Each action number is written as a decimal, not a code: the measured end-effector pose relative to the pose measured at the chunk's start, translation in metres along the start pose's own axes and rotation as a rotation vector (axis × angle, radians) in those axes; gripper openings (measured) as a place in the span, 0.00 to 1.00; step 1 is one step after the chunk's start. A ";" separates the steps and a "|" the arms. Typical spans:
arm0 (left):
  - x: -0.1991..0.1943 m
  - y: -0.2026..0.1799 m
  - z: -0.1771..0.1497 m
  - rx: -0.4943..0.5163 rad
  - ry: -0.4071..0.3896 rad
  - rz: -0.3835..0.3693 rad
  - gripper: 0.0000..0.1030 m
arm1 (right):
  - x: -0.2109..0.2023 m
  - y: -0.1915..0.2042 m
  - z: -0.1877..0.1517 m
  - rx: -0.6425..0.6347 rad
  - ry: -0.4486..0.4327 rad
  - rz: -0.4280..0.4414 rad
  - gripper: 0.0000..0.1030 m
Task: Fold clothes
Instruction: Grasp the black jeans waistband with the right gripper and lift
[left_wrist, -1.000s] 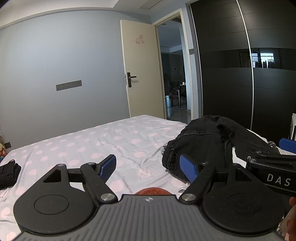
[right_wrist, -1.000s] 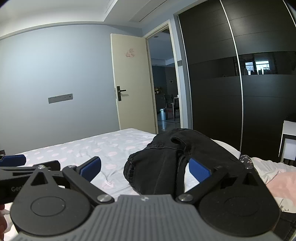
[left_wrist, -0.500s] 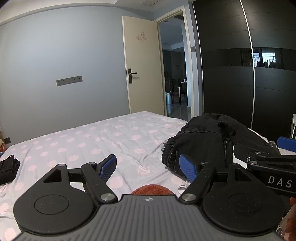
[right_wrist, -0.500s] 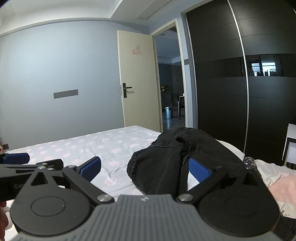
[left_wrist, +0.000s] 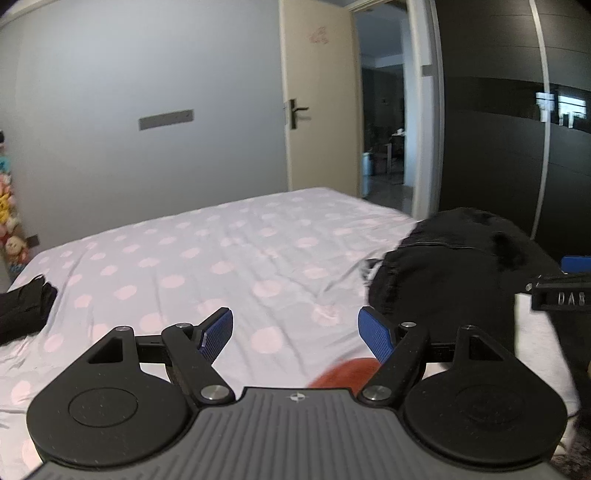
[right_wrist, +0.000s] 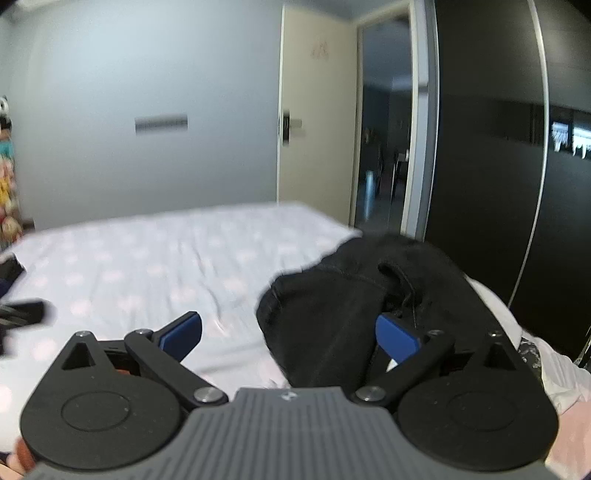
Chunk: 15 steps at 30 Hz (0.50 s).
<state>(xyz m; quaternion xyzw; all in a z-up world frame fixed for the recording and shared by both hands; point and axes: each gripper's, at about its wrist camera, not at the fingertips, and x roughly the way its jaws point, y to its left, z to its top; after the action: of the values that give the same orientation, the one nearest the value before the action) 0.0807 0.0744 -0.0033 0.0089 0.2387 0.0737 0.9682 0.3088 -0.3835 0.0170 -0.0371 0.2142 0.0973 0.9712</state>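
The bed, covered in a pale sheet with pink dots, fills the middle of both wrist views, and most of its surface lies bare from centre to left; its far edge runs below a blue-grey wall, and its far right corner ends near an open cream door and a dark doorway in the upper centre. A tall black wardrobe closes the right side of each frame, close behind the bed's right edge. At the far left edge of the left wrist view a column of soft toys stands against the wall, and a small dark garment lies on the sheet at the left margin. A reddish rounded object, too blurred to identify, shows just below the left gripper, whose blue pads stand wide apart with only sheet between them. The black trousers sit heaped on the right part of the bed, to the right of that gripper and just beyond its right pad. In the right wrist view the right gripper is likewise spread wide and grasping nothing; the black trousers rise in the lower centre right, their mass lying between and beyond the two pads, nearer the right one, though blur hides whether cloth touches it. White and pinkish bedding lies at the lower right.
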 end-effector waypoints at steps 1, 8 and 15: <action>0.005 0.007 0.001 -0.007 0.011 0.011 0.86 | 0.018 -0.006 0.005 -0.011 0.027 -0.009 0.99; 0.040 0.058 0.004 -0.075 0.091 0.095 0.86 | 0.114 -0.029 0.027 -0.132 0.104 -0.133 0.99; 0.063 0.086 0.002 -0.110 0.150 0.140 0.86 | 0.188 -0.053 0.042 -0.129 0.135 -0.230 0.99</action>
<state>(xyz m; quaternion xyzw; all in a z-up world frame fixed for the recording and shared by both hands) 0.1251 0.1689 -0.0265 -0.0329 0.3048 0.1546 0.9392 0.5046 -0.3981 -0.0227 -0.1302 0.2666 -0.0038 0.9550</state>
